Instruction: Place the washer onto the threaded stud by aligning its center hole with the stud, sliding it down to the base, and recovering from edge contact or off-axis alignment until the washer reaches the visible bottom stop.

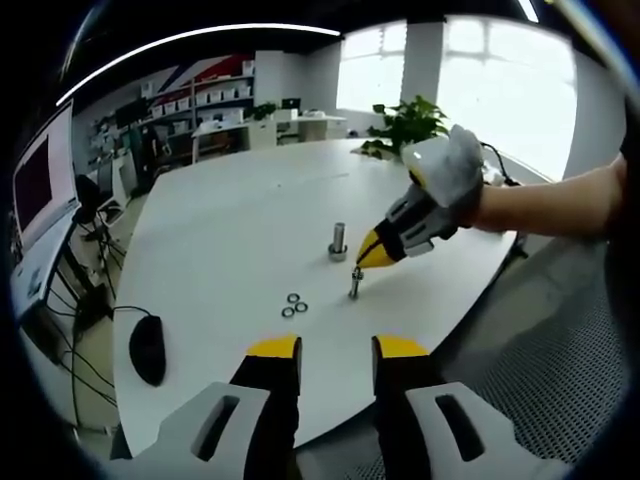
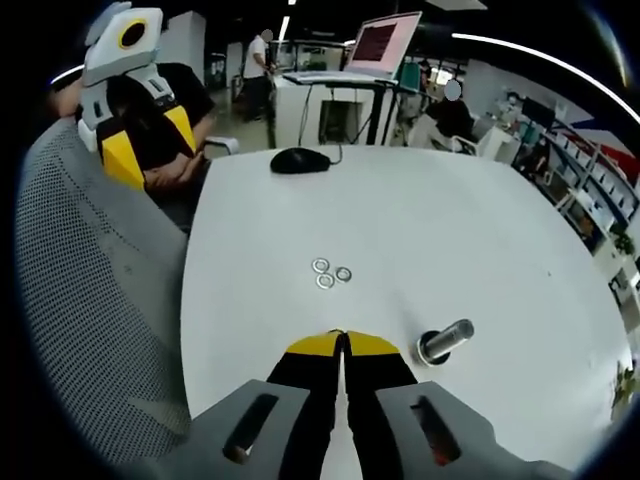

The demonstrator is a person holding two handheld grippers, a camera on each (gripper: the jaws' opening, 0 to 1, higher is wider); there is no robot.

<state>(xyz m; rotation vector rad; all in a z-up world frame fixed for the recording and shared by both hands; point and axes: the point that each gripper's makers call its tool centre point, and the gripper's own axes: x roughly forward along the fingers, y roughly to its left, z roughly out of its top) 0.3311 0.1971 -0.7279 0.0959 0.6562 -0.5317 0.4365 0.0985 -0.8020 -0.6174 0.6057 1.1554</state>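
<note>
Two threaded studs stand on the white table (image 1: 220, 250): a thick one (image 1: 338, 241) (image 2: 446, 342) and a thin one (image 1: 355, 284). Three loose washers (image 1: 294, 304) (image 2: 331, 272) lie close together to the left of the thin stud. My right gripper (image 1: 372, 256) (image 2: 341, 338), held by a gloved hand, hovers with its yellow tips just above and right of the thin stud. Its jaws are pressed together; any washer between them is too small to make out. My left gripper (image 1: 337, 350) (image 2: 128, 110) stands open and empty off the table's near edge.
A black mouse (image 1: 147, 348) (image 2: 300, 160) lies near the table's edge. A laptop (image 2: 380, 45) stands on a desk beyond. A potted plant (image 1: 405, 125) sits at the far side. A grey mesh chair (image 2: 90, 300) is beside the table.
</note>
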